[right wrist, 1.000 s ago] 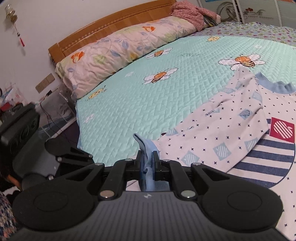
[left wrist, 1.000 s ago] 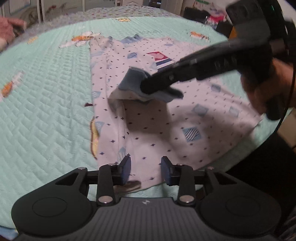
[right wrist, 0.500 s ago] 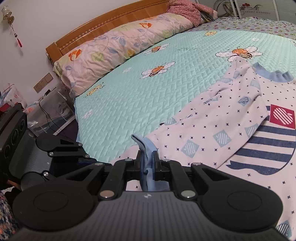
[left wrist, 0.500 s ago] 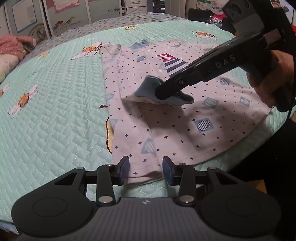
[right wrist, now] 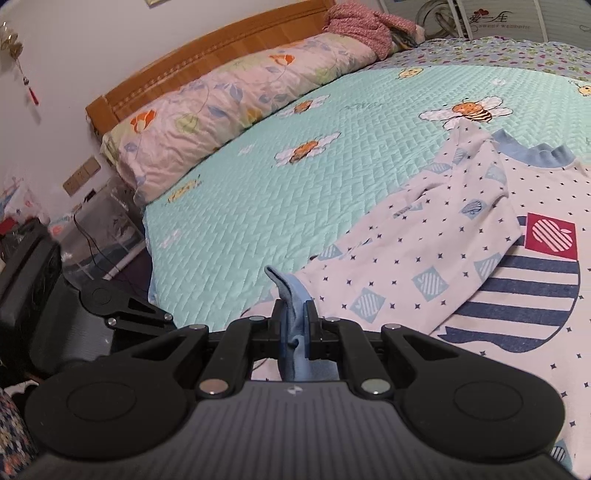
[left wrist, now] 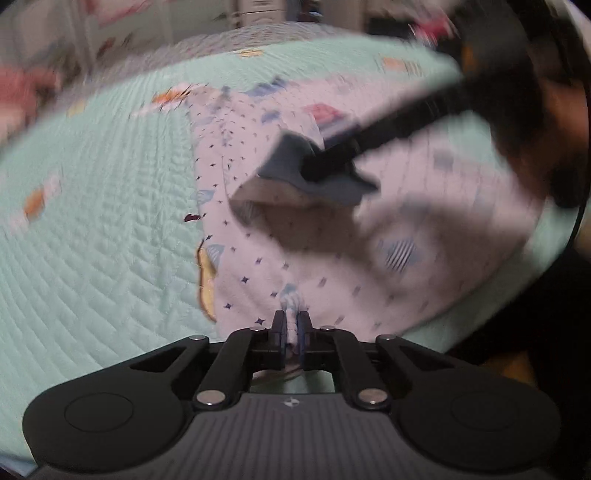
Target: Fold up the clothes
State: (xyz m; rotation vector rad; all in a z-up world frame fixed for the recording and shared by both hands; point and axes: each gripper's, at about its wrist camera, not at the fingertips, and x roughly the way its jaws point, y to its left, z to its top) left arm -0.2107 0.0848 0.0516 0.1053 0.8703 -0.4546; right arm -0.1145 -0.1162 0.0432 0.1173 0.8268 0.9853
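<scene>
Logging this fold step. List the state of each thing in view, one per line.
left gripper: jaws just closed, shut on the shirt's near hem.
right gripper: shut on the blue cuff, holding the sleeve lifted over the shirt.
shirt: lying front up on the bedspread, partly folded.
bedspread: spread flat.
pillow: lying along the headboard.

Under my tongs a bed (right wrist: 258, 206) with a mint quilted bee-print cover carries a white patterned shirt (right wrist: 461, 258) spread near its edge, a long floral pillow (right wrist: 236, 110) against the wooden headboard (right wrist: 207, 62), and a pink bundle (right wrist: 358, 26) beyond it.
</scene>
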